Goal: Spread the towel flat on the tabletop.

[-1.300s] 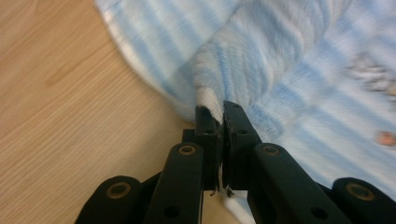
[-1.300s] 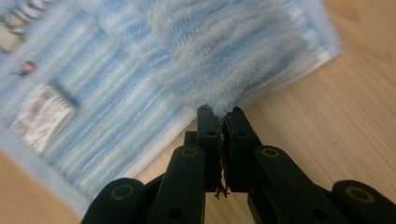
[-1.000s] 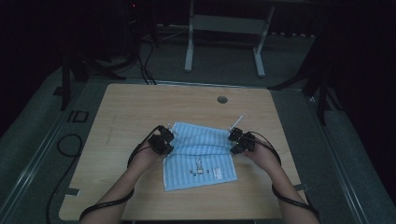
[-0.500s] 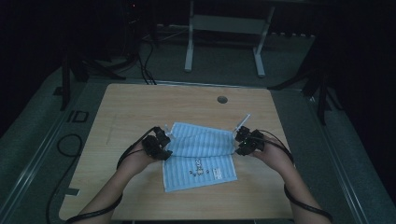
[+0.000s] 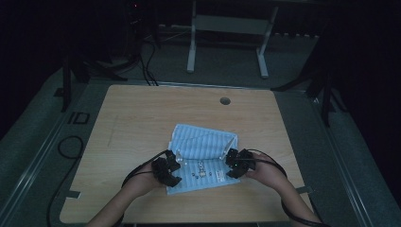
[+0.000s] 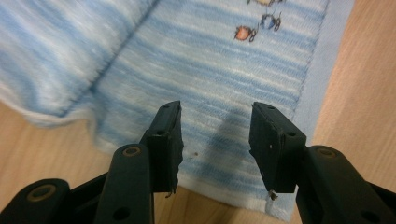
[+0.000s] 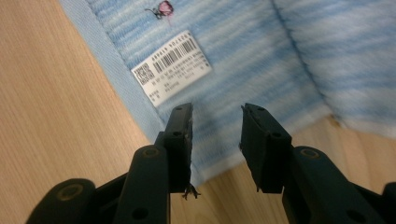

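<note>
My left claw [image 6: 215, 135] and my right claw [image 7: 215, 135] both stand released, jaws having just been opening, with nothing pinched between them; each hangs just above a near corner of the blue striped towel [image 5: 203, 158]. The towel lies on the wooden surface [image 5: 142, 113], its far part folded toward me over the near part, and the folded flap [image 5: 208, 144] sits askew, not square to the layer under it.

What worries me is that flap. It rests loose, and if I pull a claw away low across the towel, a jaw could snag the pile and drag the fold open.

From the left claw I see the flap's edge [image 6: 70, 107] curling up beside the near corner, so a careless pinch there could catch 2 layers instead of 1 and bunch the cloth.

From the right claw the white barcode label [image 7: 171, 65] lies just beyond the jaws. If I grab at the label and not at the hem, I judge the cloth would slip.

The crooked fold could also carry into any next fold.
</note>
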A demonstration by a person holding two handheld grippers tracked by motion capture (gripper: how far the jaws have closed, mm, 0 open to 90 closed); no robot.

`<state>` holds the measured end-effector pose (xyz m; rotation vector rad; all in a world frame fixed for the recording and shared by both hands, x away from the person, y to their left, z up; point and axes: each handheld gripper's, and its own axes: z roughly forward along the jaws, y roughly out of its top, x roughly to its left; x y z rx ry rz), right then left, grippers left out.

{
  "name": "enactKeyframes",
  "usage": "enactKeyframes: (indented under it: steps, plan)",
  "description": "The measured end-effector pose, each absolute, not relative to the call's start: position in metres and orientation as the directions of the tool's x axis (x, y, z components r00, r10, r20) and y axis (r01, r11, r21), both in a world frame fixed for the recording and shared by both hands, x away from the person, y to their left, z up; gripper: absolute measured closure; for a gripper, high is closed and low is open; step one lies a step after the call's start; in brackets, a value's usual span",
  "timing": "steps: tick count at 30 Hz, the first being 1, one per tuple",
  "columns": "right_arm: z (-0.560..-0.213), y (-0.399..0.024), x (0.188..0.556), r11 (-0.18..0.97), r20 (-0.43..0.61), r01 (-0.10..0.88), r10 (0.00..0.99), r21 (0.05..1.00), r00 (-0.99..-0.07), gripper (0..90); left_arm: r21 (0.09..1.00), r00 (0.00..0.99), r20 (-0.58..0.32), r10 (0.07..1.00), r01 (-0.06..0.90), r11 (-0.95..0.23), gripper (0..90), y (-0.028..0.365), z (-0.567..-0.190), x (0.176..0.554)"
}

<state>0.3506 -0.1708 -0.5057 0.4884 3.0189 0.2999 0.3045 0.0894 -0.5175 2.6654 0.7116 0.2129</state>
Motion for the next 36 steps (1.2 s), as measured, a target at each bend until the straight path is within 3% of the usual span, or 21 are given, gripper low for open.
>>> enactKeyframes:
  steps: [6, 10, 12, 14, 17, 23, 25, 29, 30, 31, 32, 33, 35, 36]
  plan:
    - [-0.515, -0.170, 0.356, 0.945, -0.066, 0.297, 0.308, 0.141, -0.949, 66.6, 0.386, 0.853, 0.069, 0.517, 0.455, -0.803, 53.9, 0.093, -0.525, 0.314]
    - [-0.517, -0.171, 0.356, 0.941, -0.039, 0.305, 0.314, 0.146, -0.949, 79.9, 0.397, 0.857, 0.040, 0.513, 0.458, -0.796, 54.6, 0.093, -0.527, 0.316]
    - [-0.517, -0.170, 0.353, 0.947, -0.049, 0.290, 0.299, 0.141, -0.953, 85.1, 0.407, 0.861, 0.010, 0.509, 0.462, -0.788, 64.4, 0.092, -0.527, 0.317]
    - [-0.517, -0.169, 0.352, 0.950, -0.058, 0.280, 0.290, 0.137, -0.955, 86.5, 0.399, 0.859, 0.053, 0.510, 0.450, -0.799, 79.5, 0.089, -0.526, 0.317]
    - [-0.510, -0.171, 0.348, 0.946, -0.056, 0.283, 0.294, 0.156, -0.954, 86.7, 0.421, 0.860, 0.048, 0.507, 0.443, -0.791, 86.1, 0.087, -0.517, 0.314]
    - [-0.477, -0.182, 0.326, 0.935, -0.083, 0.262, 0.288, 0.238, -0.954, 86.7, 0.484, 0.866, 0.066, 0.496, 0.407, -0.775, 86.7, 0.091, -0.488, 0.298]
    - [-0.456, -0.191, 0.298, 0.935, -0.099, 0.230, 0.265, 0.270, -0.959, 86.6, 0.488, 0.885, 0.073, 0.461, 0.371, -0.790, 86.7, 0.094, -0.473, 0.280]
    - [-0.448, -0.198, 0.265, 0.951, -0.073, 0.180, 0.204, 0.251, -0.976, 86.4, 0.467, 0.914, 0.040, 0.403, 0.340, -0.817, 86.6, 0.095, -0.467, 0.259]
    - [-0.447, -0.200, 0.255, 0.950, -0.036, 0.174, 0.189, 0.259, -0.981, 86.2, 0.447, 0.943, -0.019, 0.333, 0.306, -0.841, 86.6, 0.094, -0.466, 0.242]
    - [-0.446, -0.204, 0.235, 0.955, 0.054, 0.128, 0.118, 0.269, -0.992, 84.4, 0.447, 0.947, -0.031, 0.321, 0.300, -0.843, 86.3, 0.094, -0.465, 0.237]
    - [-0.445, -0.205, 0.230, 0.955, 0.074, 0.113, 0.096, 0.274, -0.993, 81.7, 0.447, 0.956, -0.080, 0.282, 0.287, -0.847, 86.0, 0.094, -0.464, 0.228]
    - [-0.441, -0.209, 0.215, 0.951, 0.096, 0.061, 0.034, 0.302, -0.995, 77.3, 0.446, 0.962, -0.115, 0.247, 0.272, -0.853, 76.5, 0.093, -0.464, 0.221]
    - [-0.438, -0.210, 0.214, 0.948, 0.081, 0.063, 0.039, 0.311, -0.996, 73.9, 0.450, 0.964, -0.133, 0.230, 0.265, -0.853, 71.8, 0.093, -0.463, 0.215]
    - [-0.435, -0.213, 0.215, 0.944, 0.055, 0.075, 0.061, 0.322, -0.997, 73.1, 0.447, 0.963, -0.088, 0.256, 0.268, -0.854, 67.7, 0.095, -0.460, 0.217]
